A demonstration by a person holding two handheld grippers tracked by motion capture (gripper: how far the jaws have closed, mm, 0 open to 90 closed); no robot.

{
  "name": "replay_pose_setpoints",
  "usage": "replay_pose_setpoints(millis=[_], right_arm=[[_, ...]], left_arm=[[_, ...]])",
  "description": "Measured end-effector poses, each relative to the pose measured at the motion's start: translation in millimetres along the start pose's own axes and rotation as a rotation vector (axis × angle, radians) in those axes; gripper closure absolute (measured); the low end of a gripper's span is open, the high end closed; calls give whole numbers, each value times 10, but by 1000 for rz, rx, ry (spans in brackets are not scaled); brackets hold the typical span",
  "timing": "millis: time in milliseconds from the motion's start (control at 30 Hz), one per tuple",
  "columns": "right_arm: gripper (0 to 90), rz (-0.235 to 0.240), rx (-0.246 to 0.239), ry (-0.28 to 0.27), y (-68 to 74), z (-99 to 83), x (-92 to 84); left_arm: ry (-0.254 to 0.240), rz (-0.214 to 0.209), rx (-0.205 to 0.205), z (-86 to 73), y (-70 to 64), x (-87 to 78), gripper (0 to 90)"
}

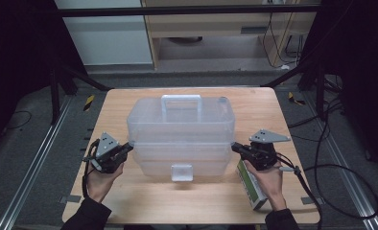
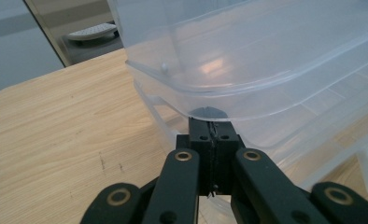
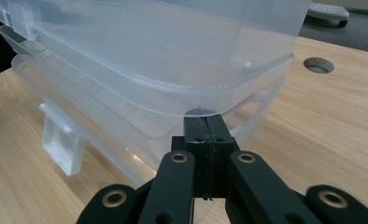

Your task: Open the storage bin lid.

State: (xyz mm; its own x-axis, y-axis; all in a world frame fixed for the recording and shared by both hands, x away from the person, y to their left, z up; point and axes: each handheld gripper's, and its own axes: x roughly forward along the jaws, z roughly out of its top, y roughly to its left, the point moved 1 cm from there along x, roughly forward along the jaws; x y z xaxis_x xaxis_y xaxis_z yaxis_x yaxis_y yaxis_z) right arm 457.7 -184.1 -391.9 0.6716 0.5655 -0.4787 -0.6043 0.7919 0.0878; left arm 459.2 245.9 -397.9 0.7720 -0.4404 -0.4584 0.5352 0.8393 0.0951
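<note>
Closed fingers under clear box (image 1: pixel 180 139) lid.

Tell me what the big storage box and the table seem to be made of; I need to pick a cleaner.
The storage box looks like translucent, slightly frosted plastic: the wood shows through its walls, with soft glossy highlights. Its latch seems the same plastic, whiter. The table shows a pale wood grain with a matte finish; solid wood or laminate cannot be told.
</note>
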Motion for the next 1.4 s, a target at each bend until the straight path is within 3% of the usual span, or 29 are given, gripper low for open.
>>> replay_pose_setpoints(millis=[767,1000,1167,1400], right_arm=[[900,-1,13,-52,-60,91,-4],[900,-4,10,-47,-66,92,7],[900,-6,10,-44,-66,94,8],[900,-16,-4,-38,-46,106,10]], left_arm=[[-32,18,7,102,4,0,883],[-9,115,-4,9,30,39,648],[-22,112,-1,33,35,37,566],[-49,110,6,84,26,60,531]])
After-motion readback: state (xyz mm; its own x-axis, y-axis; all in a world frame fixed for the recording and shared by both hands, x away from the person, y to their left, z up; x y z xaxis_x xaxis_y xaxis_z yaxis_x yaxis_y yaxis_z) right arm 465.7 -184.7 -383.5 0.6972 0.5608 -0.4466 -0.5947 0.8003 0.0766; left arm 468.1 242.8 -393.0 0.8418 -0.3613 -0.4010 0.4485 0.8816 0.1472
